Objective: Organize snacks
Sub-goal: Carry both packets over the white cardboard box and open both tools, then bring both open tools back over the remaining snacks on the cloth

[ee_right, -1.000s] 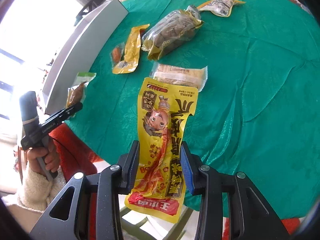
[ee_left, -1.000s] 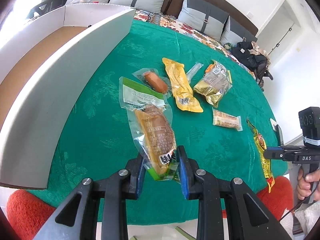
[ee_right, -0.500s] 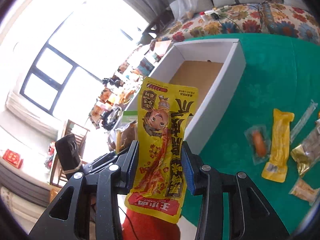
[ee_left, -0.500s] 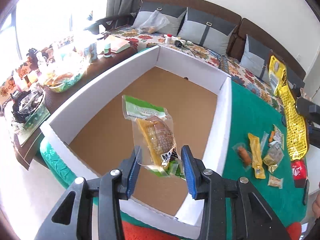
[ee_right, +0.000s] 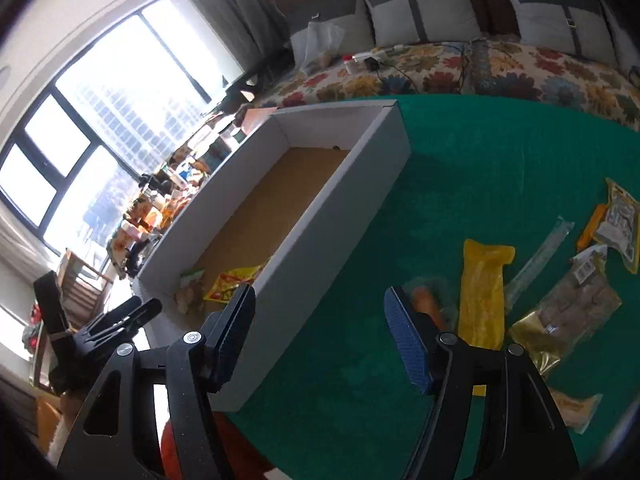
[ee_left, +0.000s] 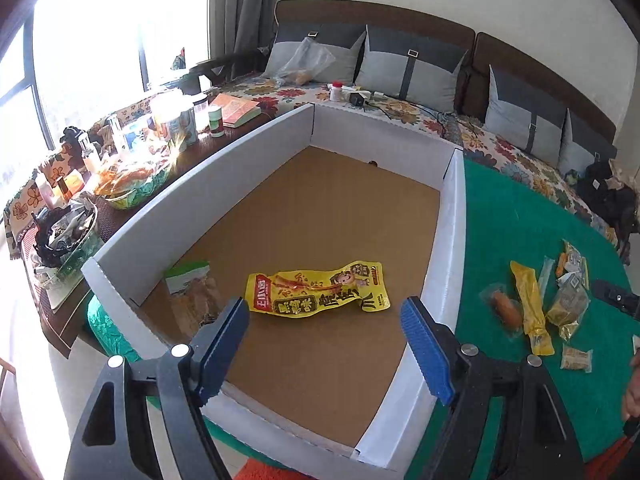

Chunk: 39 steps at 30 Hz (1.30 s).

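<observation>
Green cloth covered the tabletop [ee_right: 460, 168] where loose snacks [ee_right: 482, 292] waited beside the cardboard box [ee_left: 380, 136] holding the yellow packet [ee_left: 320, 294]; both hand-held grippers, left [ee_left: 325, 336] and right [ee_right: 320, 328], were opening empty, best lifted clear before reaching back.

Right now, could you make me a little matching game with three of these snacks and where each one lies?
Things:
1. yellow cartoon packet
2. green-topped packet
3. small sausage packet

Places:
A. on the green tablecloth, outside the box
B. in the box's near left corner, by the wall
C. flat on the box floor, mid-way between the side walls

Pairs: 1-C, 2-B, 3-A
</observation>
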Each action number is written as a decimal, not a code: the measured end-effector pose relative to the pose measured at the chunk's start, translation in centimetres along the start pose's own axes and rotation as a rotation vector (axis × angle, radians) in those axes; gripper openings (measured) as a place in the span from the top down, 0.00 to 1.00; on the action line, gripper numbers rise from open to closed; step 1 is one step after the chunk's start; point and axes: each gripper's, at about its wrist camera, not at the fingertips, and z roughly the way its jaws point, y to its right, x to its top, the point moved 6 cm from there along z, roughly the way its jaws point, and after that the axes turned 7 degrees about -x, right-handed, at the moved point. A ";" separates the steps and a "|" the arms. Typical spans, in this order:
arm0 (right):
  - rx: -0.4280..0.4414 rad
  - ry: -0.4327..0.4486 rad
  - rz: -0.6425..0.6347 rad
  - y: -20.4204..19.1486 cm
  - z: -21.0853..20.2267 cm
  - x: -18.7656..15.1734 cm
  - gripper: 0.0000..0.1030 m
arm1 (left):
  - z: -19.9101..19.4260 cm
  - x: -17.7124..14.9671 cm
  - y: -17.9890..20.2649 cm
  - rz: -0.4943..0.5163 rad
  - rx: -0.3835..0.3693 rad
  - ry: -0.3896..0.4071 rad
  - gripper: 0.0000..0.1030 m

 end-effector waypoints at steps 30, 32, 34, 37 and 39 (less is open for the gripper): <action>-0.525 0.032 0.073 26.0 -6.2 -19.3 0.27 | 3.1 -3.5 12.4 0.223 0.120 -0.008 0.15; -0.506 0.038 0.107 26.5 -6.3 -19.5 0.24 | 2.0 -3.1 12.2 0.204 0.144 0.038 0.15; -0.516 0.041 0.107 26.6 -6.3 -19.6 0.22 | -0.2 -2.7 12.3 0.188 0.175 0.125 0.15; -0.521 0.050 0.109 26.6 -6.4 -19.7 0.20 | -3.6 -2.3 14.2 0.215 0.185 0.266 0.12; -0.521 0.051 0.112 26.6 -6.4 -19.7 0.19 | -5.5 -2.6 16.0 0.240 0.168 0.335 0.04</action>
